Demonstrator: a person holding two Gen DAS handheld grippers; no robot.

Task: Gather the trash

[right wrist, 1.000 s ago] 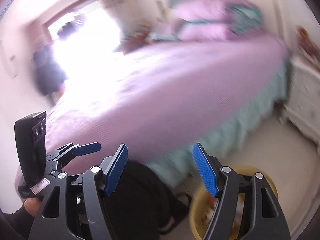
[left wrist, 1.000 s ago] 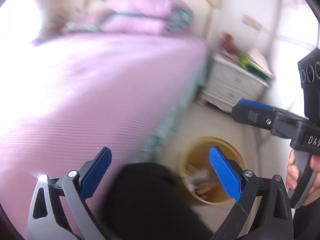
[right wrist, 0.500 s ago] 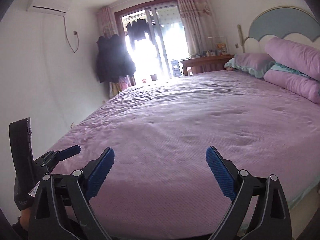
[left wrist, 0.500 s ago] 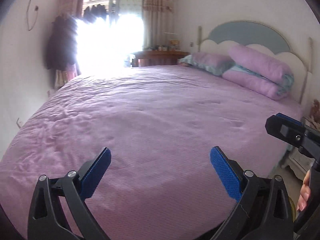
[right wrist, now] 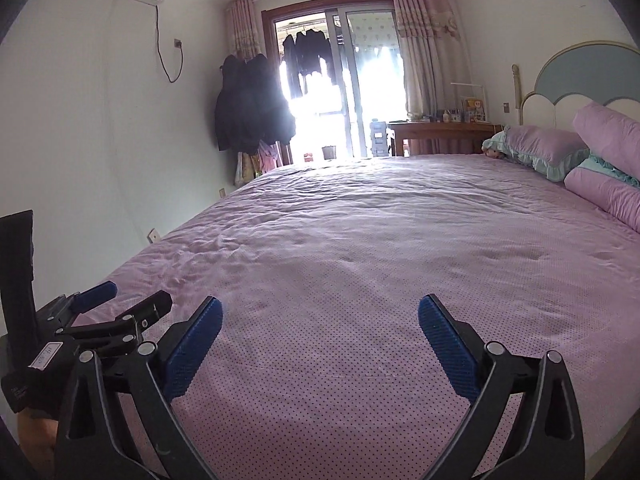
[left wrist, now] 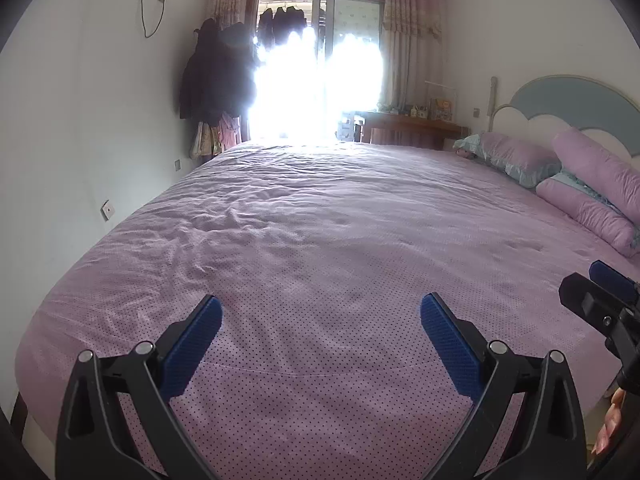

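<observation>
No trash is seen in either view, so its bearing from the jaws and its long axis cannot be told. The bed (left wrist: 320, 220), which fills the space ahead of both grippers, shows only its wrinkled purple cover, with pillows (left wrist: 592, 184) at the far right by the headboard. The left gripper (left wrist: 320, 320) is held with its jaws wide apart and nothing between them. The right gripper (right wrist: 320, 320) is shown with its jaws opening, already spread wide, and likewise empty. Both are pointed slightly downward across the cover towards the window (right wrist: 332, 80), side by side and near each other, the left one's fingers being visible at the left edge of the right wrist view. Neither hand can be judged nearer to any piece; the next move is judged to be a search elsewhere for trash.
</observation>
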